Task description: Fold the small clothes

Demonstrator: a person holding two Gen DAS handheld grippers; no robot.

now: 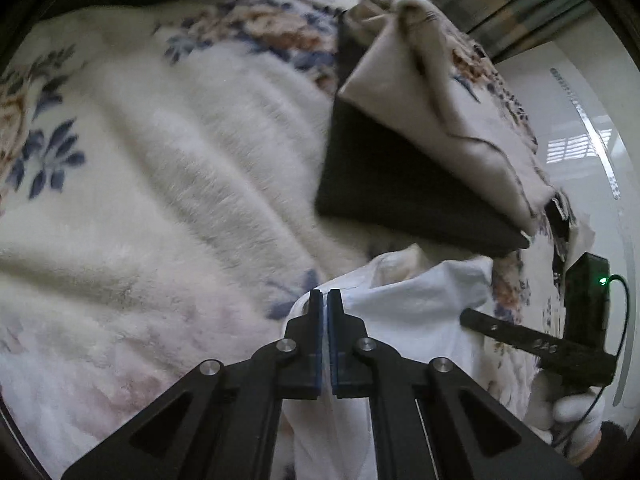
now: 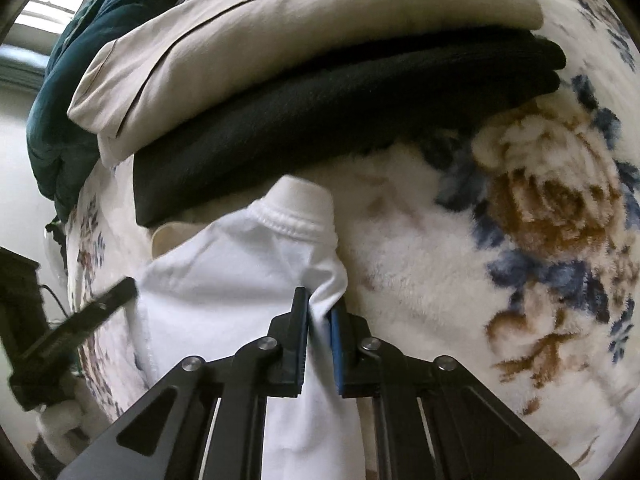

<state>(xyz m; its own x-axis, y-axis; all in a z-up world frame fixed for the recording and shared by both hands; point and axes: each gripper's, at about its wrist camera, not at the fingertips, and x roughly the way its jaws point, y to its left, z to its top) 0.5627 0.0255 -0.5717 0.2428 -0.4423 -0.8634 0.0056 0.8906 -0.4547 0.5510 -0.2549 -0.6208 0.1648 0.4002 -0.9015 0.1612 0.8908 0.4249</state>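
Note:
A small white garment lies bunched on the floral fleece blanket, its ribbed neckline pointing toward a stack of folded clothes. My left gripper is shut, with a thin sliver of the white cloth pinched between its blue pads. In the right wrist view, my right gripper is closed on a fold of the white garment, which fills the narrow gap between its pads. Each gripper shows in the other's view at the garment's opposite edge: the right gripper and the left gripper.
Just beyond the white garment sits a folded beige garment on a folded black one. A dark teal cloth lies behind the stack. A gloved hand holds the right gripper. The bed edge and pale floor are at the right.

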